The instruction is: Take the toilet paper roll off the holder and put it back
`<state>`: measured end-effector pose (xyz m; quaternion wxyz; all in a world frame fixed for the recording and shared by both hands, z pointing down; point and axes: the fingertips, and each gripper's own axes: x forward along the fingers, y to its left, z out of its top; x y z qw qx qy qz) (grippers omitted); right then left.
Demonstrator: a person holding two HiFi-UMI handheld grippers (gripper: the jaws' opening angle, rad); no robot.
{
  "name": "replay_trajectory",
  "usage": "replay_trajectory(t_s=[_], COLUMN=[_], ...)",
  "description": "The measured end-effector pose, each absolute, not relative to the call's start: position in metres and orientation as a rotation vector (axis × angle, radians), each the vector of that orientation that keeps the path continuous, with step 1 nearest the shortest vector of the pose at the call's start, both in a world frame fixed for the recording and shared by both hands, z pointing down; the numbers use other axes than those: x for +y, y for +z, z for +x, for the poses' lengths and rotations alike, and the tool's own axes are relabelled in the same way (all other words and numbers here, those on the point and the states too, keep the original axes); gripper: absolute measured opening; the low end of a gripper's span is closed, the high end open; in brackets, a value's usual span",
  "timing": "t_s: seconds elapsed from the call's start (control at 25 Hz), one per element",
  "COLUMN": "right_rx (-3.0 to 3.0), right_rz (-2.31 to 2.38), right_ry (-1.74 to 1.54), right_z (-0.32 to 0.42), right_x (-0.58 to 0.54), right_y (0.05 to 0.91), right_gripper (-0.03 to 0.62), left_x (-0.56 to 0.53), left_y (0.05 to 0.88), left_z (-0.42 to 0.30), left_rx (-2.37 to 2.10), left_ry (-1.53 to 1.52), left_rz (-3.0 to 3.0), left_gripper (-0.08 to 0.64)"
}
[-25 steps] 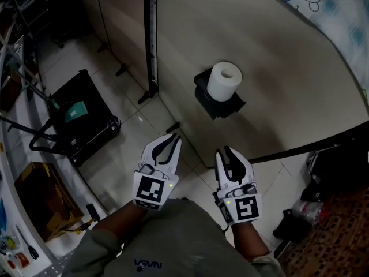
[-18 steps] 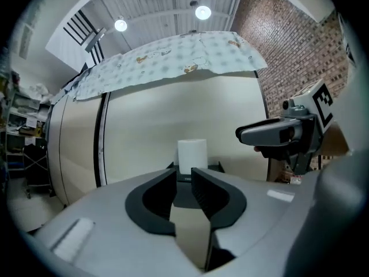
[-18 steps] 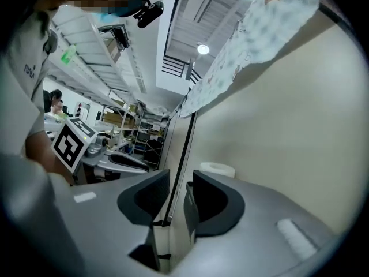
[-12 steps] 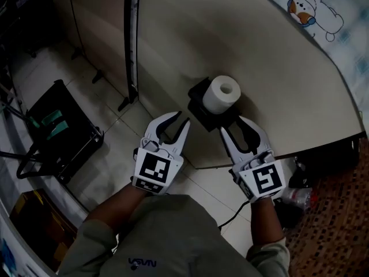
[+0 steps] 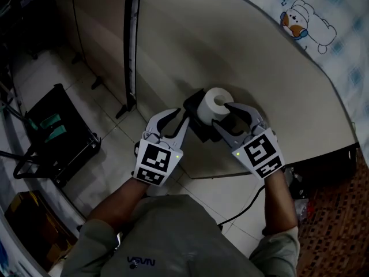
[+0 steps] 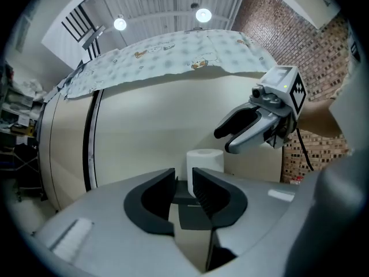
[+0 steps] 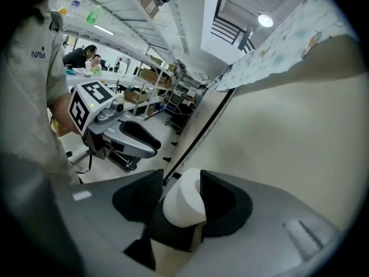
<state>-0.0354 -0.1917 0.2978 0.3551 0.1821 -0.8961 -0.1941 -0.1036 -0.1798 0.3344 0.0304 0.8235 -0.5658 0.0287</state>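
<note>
We see the toilet paper roll [image 5: 214, 103] standing upright on the black holder [image 5: 194, 105] on the pale wall [image 5: 259, 62]. Our right claw [image 5: 221, 114] is wide open and has just been opening more. The roll sits between its jaws, but they do not squeeze it. Our left claw [image 5: 182, 116] is just beside the holder. Its jaws have just opened a tiny bit, leaving a thin gap with nothing in it.

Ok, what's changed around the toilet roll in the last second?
Both grippers moved up to the holder. The right gripper has just been opening; its fingers now straddle the toilet roll without squeezing. The left gripper opened slightly, empty. The roll stays on its holder.
</note>
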Motion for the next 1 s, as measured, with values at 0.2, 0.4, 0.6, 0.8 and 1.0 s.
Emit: replay_trajectory(t_s=[0.2,0.4,0.6,0.8,1.0], right_rx=[-2.19,-2.068,-1.947,-1.877,-1.83], right_rz=[0.34,0.228,0.15,0.103,0.081], right_ry=[-0.526,-0.532,-0.542,-0.551,-0.555], right_z=[-0.039,-0.036,-0.034,-0.037,-0.039], right_x=[-0.206,-0.214,-0.218,-0.221,-0.223], right_y=[0.309,0.325,0.339,0.345,0.347], right_gripper=[0.199,0.201,0.201,0.201,0.192], left_x=[-0.188,-0.194,-0.199,-0.202,-0.202], left_y=[0.337,0.338,0.339,0.342,0.345], left_z=[-0.103,-0.106,-0.106,-0.107,-0.112], left_rx=[-1.751,-1.754,-1.748,-1.74,-1.735], left_ry=[0.108,0.109,0.109,0.104,0.099], left_rz=[2.525,2.515,2.514,2.51,2.503], left_gripper=[0.066,0.066,0.066,0.066,0.064])
